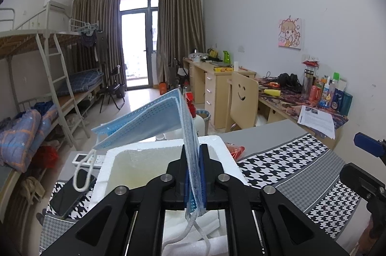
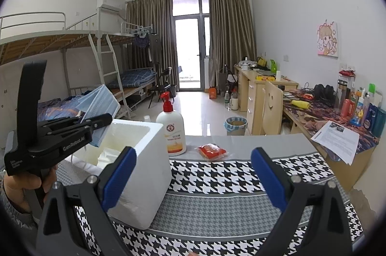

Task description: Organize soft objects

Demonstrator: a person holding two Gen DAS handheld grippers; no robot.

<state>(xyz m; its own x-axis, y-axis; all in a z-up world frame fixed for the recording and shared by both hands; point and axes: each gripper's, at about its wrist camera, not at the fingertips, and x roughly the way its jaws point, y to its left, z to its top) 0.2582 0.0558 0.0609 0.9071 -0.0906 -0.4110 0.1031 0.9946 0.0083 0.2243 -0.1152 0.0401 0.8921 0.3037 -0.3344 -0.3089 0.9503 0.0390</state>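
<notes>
A stack of blue face masks (image 1: pixel 149 118) stands pinched between the pads of my left gripper (image 1: pixel 195 152), fanning up and to the left, its white ear loops dangling. The masks hang over the open white foam box (image 1: pixel 120 154), which has white padding lying in its bottom. In the right wrist view the left gripper (image 2: pixel 106 119) holds the masks (image 2: pixel 99 99) above the box's (image 2: pixel 149 159) left side. My right gripper (image 2: pixel 193 154) is open wide over the houndstooth cloth, with nothing between its fingers; its left finger is close to the box's near corner.
A white lotion bottle with a red pump (image 2: pixel 171 130) stands behind the box. A red packet (image 2: pixel 211 151) lies on the table beyond the houndstooth cloth (image 2: pixel 217 207). A black phone (image 1: pixel 70 193) and a white remote (image 1: pixel 89 159) lie left of the box.
</notes>
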